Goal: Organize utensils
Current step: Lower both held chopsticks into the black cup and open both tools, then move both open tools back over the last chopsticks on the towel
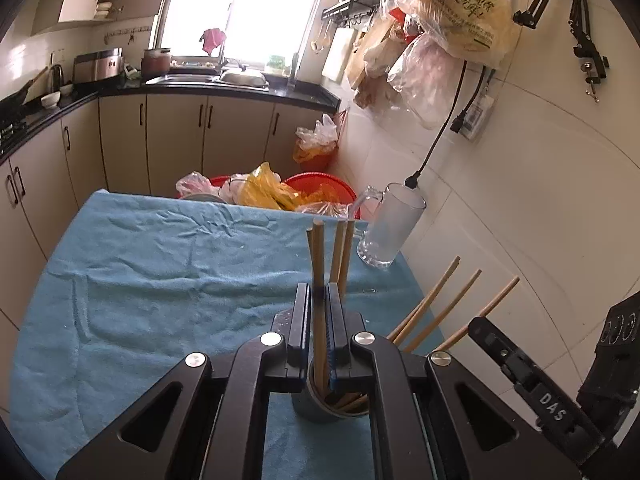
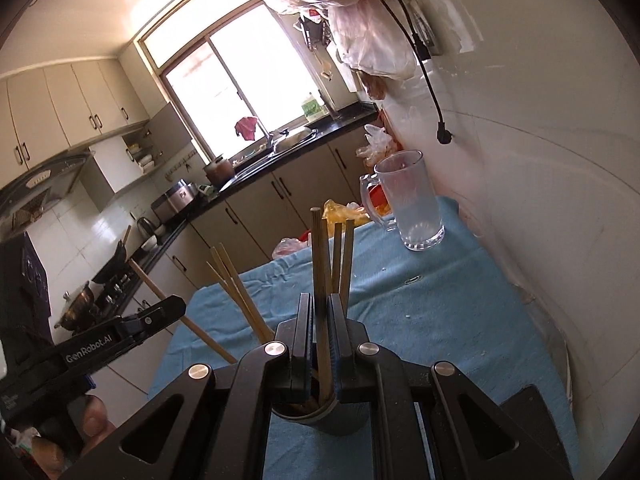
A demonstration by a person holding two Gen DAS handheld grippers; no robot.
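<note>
Several chopsticks (image 1: 318,264) upright, tips down

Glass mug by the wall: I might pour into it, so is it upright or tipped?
Upright: the glass mug stands on its base on the blue cloth, rim up.

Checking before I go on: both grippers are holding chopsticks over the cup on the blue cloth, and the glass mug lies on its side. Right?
Not quite. The glass mug stands upright on the blue cloth, as the right wrist view shows. The rest holds: left gripper and right gripper each clamp chopsticks above the cup.
</note>
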